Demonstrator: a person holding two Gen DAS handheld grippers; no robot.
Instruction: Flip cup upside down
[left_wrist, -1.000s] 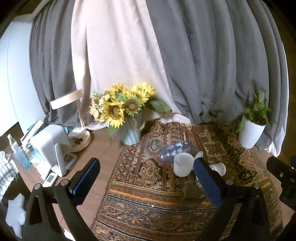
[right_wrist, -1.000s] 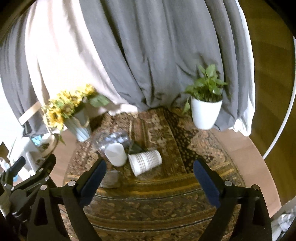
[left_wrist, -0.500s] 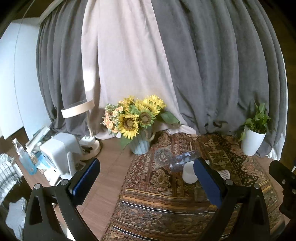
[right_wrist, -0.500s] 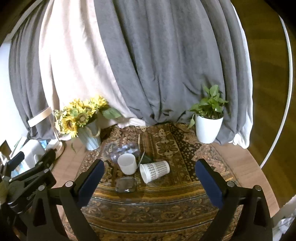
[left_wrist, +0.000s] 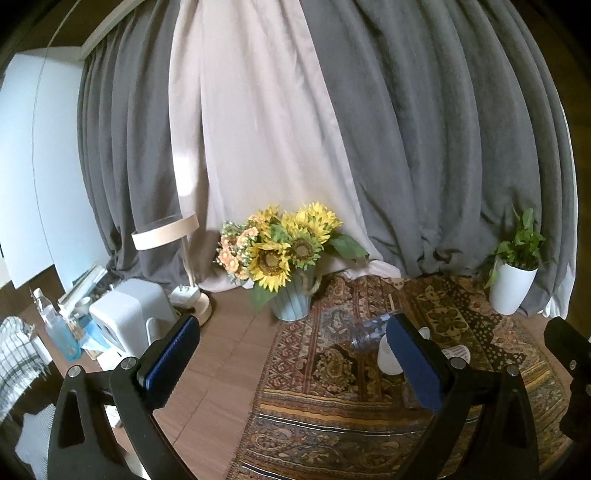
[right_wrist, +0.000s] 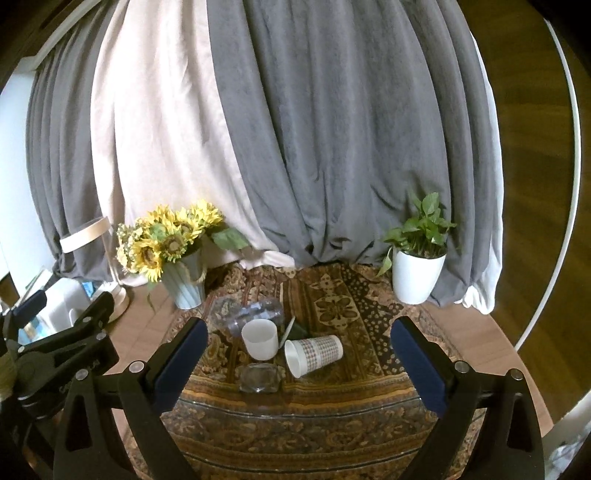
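Observation:
A white cup (right_wrist: 260, 338) stands upright, mouth up, on the patterned rug (right_wrist: 332, 417). A checkered paper cup (right_wrist: 313, 353) lies on its side just to its right, mouth toward me. My right gripper (right_wrist: 298, 362) is open and empty, high above and in front of both cups. My left gripper (left_wrist: 291, 354) is open and empty over the wooden table's left part; its right finger (left_wrist: 413, 365) hides most of the white cup (left_wrist: 386, 357). The paper cup's edge (left_wrist: 458, 353) peeks out beyond.
A clear plastic bottle (right_wrist: 255, 314) lies behind the white cup, a small glass dish (right_wrist: 259, 377) in front of it. A sunflower vase (right_wrist: 184, 280) stands at back left, a white potted plant (right_wrist: 417, 277) at back right. A lamp (left_wrist: 184, 280) and white appliance (left_wrist: 129, 321) are far left.
Both grippers have risen and pulled back from the table, so the cups look smaller and lower in view. The jaws stayed open. The objects have not moved.

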